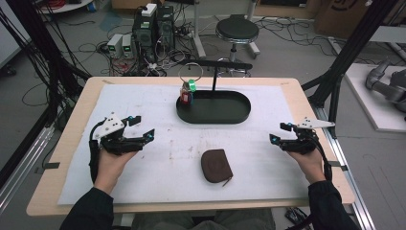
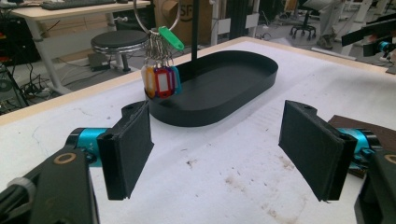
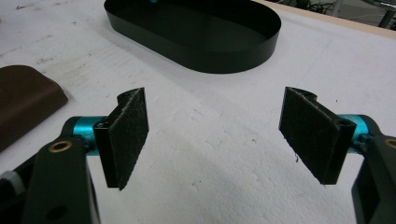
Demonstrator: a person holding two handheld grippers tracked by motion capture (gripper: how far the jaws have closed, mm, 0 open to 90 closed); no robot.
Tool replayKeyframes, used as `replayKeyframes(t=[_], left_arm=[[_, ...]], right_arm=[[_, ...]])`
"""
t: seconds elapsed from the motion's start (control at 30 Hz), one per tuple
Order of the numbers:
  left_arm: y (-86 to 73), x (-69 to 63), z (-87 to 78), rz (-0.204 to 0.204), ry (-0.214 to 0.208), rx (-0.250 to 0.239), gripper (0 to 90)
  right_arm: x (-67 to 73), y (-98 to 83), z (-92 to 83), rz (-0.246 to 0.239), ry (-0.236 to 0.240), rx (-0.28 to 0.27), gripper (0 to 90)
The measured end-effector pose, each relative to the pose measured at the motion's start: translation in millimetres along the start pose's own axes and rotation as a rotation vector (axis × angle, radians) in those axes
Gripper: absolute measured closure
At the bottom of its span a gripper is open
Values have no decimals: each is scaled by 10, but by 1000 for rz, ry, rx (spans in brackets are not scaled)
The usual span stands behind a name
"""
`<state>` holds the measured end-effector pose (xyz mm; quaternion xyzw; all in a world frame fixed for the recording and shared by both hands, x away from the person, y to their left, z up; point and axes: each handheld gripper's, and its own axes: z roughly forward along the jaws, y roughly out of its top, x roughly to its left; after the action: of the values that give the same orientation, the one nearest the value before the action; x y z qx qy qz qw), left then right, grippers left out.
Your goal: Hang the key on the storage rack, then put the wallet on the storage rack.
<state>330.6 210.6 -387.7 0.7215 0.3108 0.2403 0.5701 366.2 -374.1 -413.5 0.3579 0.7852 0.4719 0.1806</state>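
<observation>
Brown soft leather zip pouch [image 1: 216,165] lies near-centre on the white mat [image 1: 143,105], between left gripper [image 1: 142,128] and right gripper [image 1: 280,132]; both jaws wide, empty. Probably light, floppy; pinch an edge.

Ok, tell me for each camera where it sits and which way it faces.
High view: above the person's side, looking forward and down on the table; forearms and both tongs, left and right, show.
Left gripper view: rides the left tongs, facing the key ring and black tray.
Right gripper view: rides the right tongs, facing the tray.
Shared: tray, brown pouch.
</observation>
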Motion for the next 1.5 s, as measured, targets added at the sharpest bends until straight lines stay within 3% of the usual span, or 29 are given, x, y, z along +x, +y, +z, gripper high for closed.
replayKeyframes(t=[0.8,1.2,1.5], left_arm=[[-47,-10,120,2,-15,29,252],[-42,-69,191,8,-32,40,252],[-48,-92,215,11,-41,47,253]], right_arm=[[77,-7,3,-12,20,1,245],[420,87,123,-46,146,-12,267],[756,140,337,-65,242,30,299]])
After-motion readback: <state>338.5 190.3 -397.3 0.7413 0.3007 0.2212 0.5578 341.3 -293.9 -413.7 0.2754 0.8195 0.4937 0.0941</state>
